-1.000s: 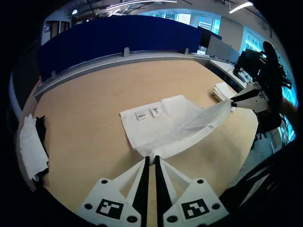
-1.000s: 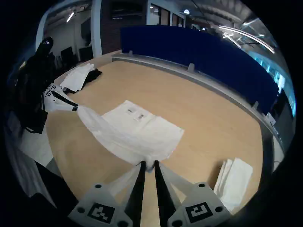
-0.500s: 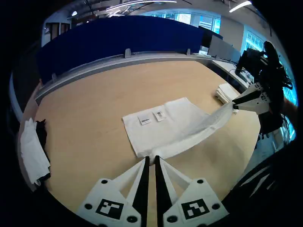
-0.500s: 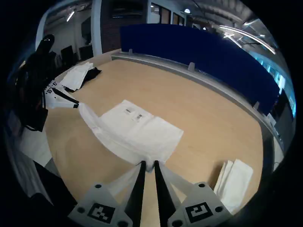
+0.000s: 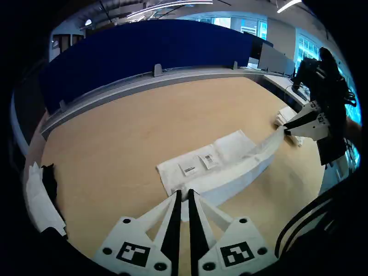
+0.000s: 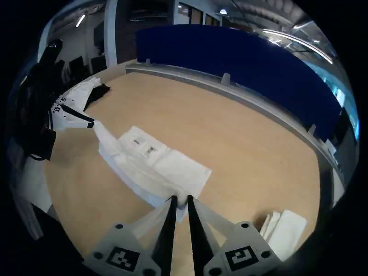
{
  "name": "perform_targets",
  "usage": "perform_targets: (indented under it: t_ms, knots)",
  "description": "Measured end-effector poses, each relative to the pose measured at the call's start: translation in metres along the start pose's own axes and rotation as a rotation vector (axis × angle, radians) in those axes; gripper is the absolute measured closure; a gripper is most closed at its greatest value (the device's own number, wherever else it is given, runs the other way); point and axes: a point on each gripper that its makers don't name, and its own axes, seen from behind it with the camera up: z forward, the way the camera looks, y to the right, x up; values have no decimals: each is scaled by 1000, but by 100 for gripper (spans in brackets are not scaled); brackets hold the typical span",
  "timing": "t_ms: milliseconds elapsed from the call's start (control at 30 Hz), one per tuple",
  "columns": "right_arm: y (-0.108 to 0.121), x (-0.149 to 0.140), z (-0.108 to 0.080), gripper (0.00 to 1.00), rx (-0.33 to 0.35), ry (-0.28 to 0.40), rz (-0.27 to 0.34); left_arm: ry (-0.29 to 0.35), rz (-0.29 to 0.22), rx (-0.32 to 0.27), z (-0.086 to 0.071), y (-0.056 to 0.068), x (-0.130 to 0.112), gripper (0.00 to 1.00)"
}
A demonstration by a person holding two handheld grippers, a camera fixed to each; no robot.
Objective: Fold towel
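Gripping white towel (image 5: 230, 158) at two corners: left tongs (image 5: 183, 192) clamped on one, low over counter (image 5: 115, 133); right tongs (image 6: 180, 198) clamped on another. Towel edge stretched taut between both tongs, rest lying flat mid-counter, two labels (image 5: 198, 164) facing up. Counter pale wood, curved. Blue partition (image 5: 138, 46) along far side. Folded white cloths (image 6: 283, 232) near counter edge.
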Motion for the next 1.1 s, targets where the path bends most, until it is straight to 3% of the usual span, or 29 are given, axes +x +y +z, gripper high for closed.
perform_targets:
  t_ms: [200,600,800,1100]
  knots:
    - [13,3,22,82,-3,-16,10,-13,3,12,23,-9,2,89]
    - [21,-10,53,82,-3,-42,48,-36,-17,17,56,-14,-11,90]
    - [26,-20,75,82,-19,-56,70,-27,-4,31,73,-18,-13,90]
    - [31,-24,93,79,-48,-63,78,-27,19,64,93,-27,-17,89]
